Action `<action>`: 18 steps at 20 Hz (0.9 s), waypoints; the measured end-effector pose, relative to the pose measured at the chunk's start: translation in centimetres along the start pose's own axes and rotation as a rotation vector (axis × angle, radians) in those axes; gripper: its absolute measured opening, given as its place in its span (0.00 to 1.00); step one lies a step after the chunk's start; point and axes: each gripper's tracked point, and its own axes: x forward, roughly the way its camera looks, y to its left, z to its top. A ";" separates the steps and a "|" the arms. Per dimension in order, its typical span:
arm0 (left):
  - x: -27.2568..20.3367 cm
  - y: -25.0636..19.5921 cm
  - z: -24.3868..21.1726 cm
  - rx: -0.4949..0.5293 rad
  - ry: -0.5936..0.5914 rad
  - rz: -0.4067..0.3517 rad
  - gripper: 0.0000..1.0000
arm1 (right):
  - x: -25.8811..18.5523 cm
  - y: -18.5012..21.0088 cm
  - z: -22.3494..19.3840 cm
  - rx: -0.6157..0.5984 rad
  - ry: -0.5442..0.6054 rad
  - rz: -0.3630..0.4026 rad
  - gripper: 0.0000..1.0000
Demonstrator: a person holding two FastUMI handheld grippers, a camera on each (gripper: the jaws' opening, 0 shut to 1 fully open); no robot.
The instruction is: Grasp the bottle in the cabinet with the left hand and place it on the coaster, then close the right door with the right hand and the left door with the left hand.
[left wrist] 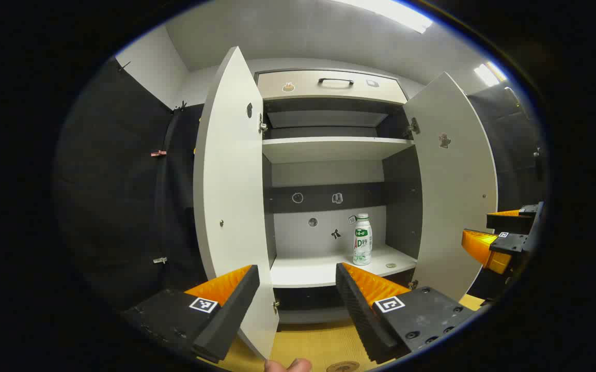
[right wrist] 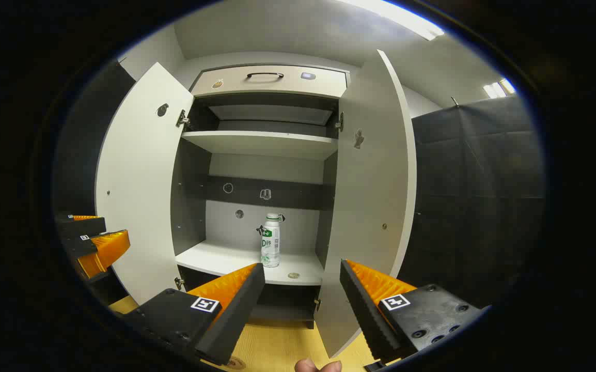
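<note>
Left gripper view: the left tool [left wrist: 295, 289] is released, well short of the bottle [left wrist: 362, 239] near the shelf's [left wrist: 303, 269] right front corner. Right gripper view: the right tool [right wrist: 300, 287] is released too (a hasty reach could topple that upright bottle [right wrist: 271, 241]).

Left gripper [left wrist: 298, 279] held level, pointing forward, jaws spread wide, nothing between fingers. Right gripper [right wrist: 302, 279] in same pose, jaws equally wide, empty. Seen from left gripper view, right gripper [left wrist: 494, 232] sits far to right, also parted. Seen from right gripper view, left gripper [right wrist: 89, 237] sits far to left. Fingertip [left wrist: 287, 366] of holding hand at bottom edge; another fingertip [right wrist: 317, 366] likewise.
</note>
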 end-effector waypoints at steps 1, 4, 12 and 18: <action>0.1 0.1 0.0 -0.002 0.001 0.002 0.95 | 0.0 0.0 0.1 0.001 -0.005 0.002 0.97; 0.0 0.2 0.0 -0.003 0.001 0.006 0.95 | 0.0 -0.1 0.3 -0.008 -0.017 -0.004 0.98; -0.1 0.3 -0.1 0.007 0.000 0.013 0.94 | 0.0 0.2 0.7 -0.002 -0.041 0.015 0.98; 0.0 0.0 0.0 0.005 -0.002 0.013 0.94 | 0.3 -0.2 0.4 0.028 -0.019 0.005 0.98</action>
